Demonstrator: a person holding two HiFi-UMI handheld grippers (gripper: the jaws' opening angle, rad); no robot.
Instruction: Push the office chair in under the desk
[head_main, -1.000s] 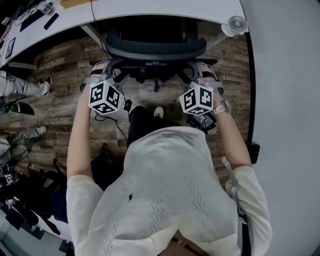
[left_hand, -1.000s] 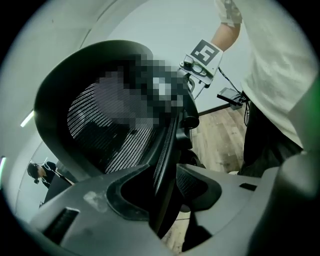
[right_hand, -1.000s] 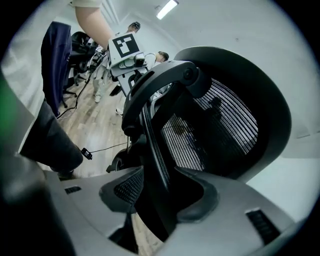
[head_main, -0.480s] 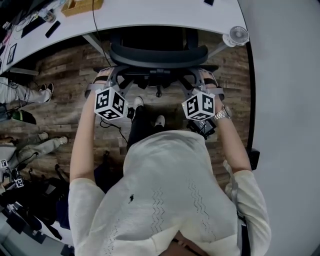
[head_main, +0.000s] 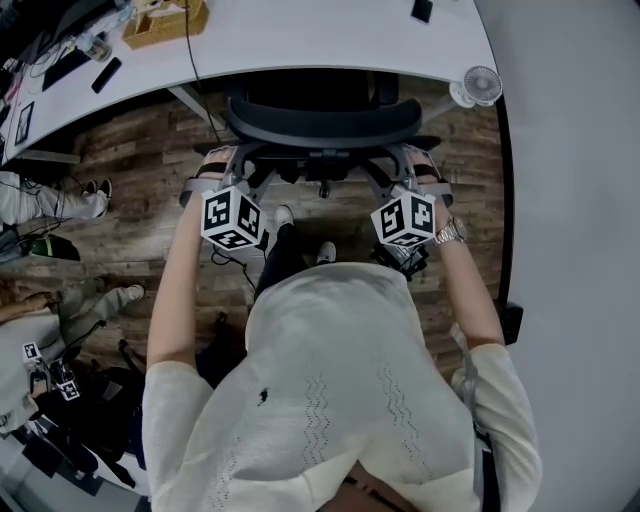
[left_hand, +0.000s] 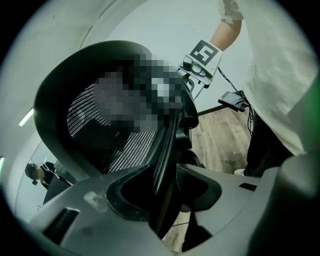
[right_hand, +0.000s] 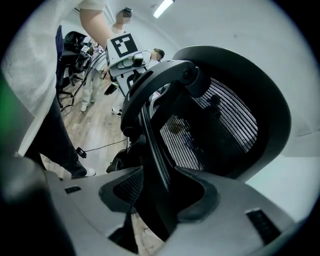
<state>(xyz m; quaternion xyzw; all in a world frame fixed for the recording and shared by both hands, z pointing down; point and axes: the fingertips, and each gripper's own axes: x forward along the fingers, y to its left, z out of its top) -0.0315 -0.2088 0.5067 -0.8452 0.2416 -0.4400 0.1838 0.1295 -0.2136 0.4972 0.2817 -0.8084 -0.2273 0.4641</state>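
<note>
Your left gripper (left_hand: 167, 192) and right gripper (right_hand: 160, 197) each have their jaws clamped on a side edge of the office chair (head_main: 320, 118) backrest. The chair is at the far side, seat hidden under the desk (head_main: 300, 40) (only backrest and armrests show). Wooden box (head_main: 165, 18) sits far left on the desk, cut off by the frame; contents unreadable.

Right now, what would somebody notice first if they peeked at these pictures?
The big black office chair sits straight ahead, partly under the white desk. The left gripper and right gripper each clamp one side of its mesh back.
</note>
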